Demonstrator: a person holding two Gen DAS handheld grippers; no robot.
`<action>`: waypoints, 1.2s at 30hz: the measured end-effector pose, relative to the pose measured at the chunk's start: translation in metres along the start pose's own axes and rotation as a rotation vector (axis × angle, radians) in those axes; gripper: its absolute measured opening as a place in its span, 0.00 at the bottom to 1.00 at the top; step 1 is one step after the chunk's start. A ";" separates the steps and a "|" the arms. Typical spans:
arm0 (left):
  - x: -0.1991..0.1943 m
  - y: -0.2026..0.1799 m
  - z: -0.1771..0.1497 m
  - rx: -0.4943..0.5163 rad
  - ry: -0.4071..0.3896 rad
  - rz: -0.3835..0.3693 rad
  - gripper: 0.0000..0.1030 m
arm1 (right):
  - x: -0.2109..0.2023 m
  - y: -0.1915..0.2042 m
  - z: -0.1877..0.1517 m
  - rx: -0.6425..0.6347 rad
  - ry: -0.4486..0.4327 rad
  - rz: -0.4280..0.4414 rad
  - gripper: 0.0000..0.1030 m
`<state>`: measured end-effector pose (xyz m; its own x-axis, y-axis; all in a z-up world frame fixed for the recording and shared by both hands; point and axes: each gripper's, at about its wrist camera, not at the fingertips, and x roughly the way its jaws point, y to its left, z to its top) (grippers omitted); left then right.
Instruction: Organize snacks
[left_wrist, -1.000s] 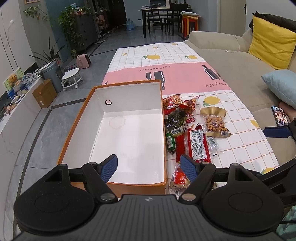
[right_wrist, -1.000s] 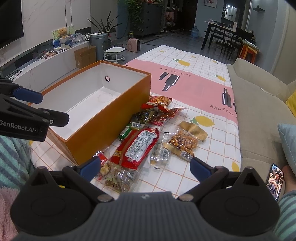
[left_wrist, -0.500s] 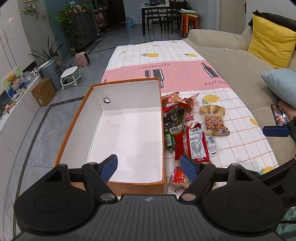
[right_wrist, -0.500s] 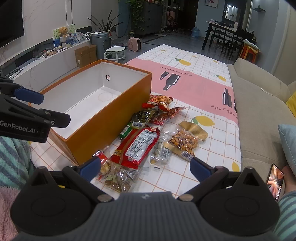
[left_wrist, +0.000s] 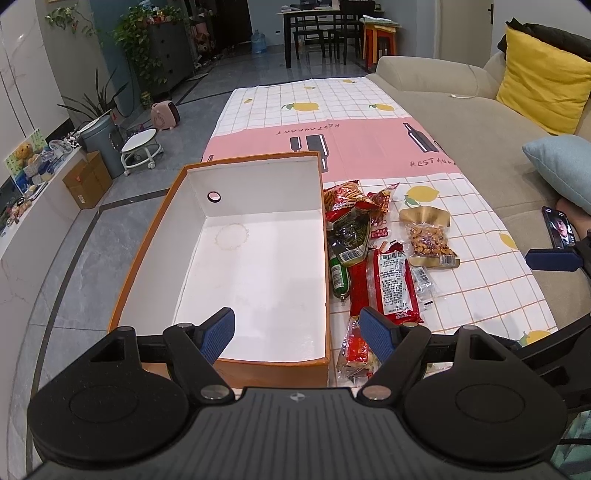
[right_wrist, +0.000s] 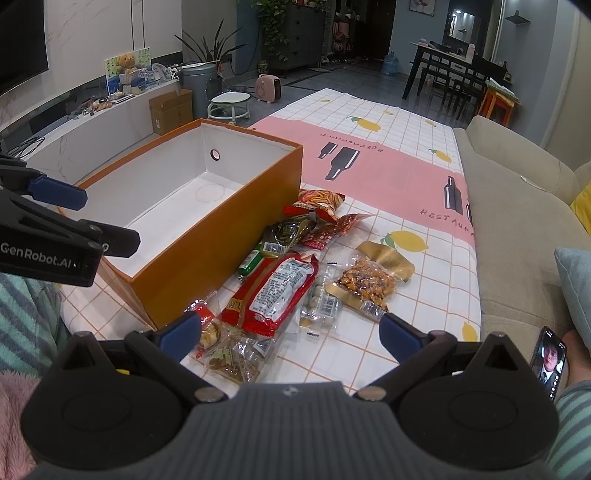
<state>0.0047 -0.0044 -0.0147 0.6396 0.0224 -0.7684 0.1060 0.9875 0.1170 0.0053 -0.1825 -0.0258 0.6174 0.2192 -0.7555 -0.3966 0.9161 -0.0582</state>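
An empty orange box (left_wrist: 155, 236) with a white inside stands on the table's left; it also shows in the right wrist view (right_wrist: 221, 236). A pile of snack packets lies right of it: a long red packet (left_wrist: 393, 284) (right_wrist: 280, 291), a gold nut bag (left_wrist: 428, 236) (right_wrist: 369, 280), a green sausage (left_wrist: 338, 273), red chip bags (left_wrist: 343, 197) (right_wrist: 317, 203). My left gripper (left_wrist: 301, 330) is open and empty over the box's near end. My right gripper (right_wrist: 290, 332) is open and empty above the near packets.
The table carries a pink and white lemon-print cloth (left_wrist: 332, 107). A beige sofa (left_wrist: 461, 110) runs along the right, with a yellow cushion (left_wrist: 543, 77), a blue cushion (left_wrist: 561, 166) and a phone (left_wrist: 559, 230). Floor, plants and a bin lie left.
Both grippers stay open and empty. The left view has pulled back slightly toward me; the right one has barely moved.
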 end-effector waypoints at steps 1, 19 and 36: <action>0.000 0.000 0.000 -0.001 0.000 0.000 0.87 | 0.000 0.000 0.000 -0.001 0.000 0.000 0.96; 0.000 0.002 0.000 -0.001 0.008 0.001 0.87 | 0.001 0.000 0.000 -0.004 0.002 -0.001 0.96; 0.002 -0.006 0.007 0.000 0.003 -0.129 0.78 | 0.011 -0.014 -0.007 0.066 0.014 0.052 0.96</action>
<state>0.0106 -0.0111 -0.0132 0.6183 -0.1039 -0.7790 0.1867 0.9823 0.0171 0.0131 -0.1949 -0.0381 0.5870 0.2630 -0.7656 -0.3823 0.9237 0.0243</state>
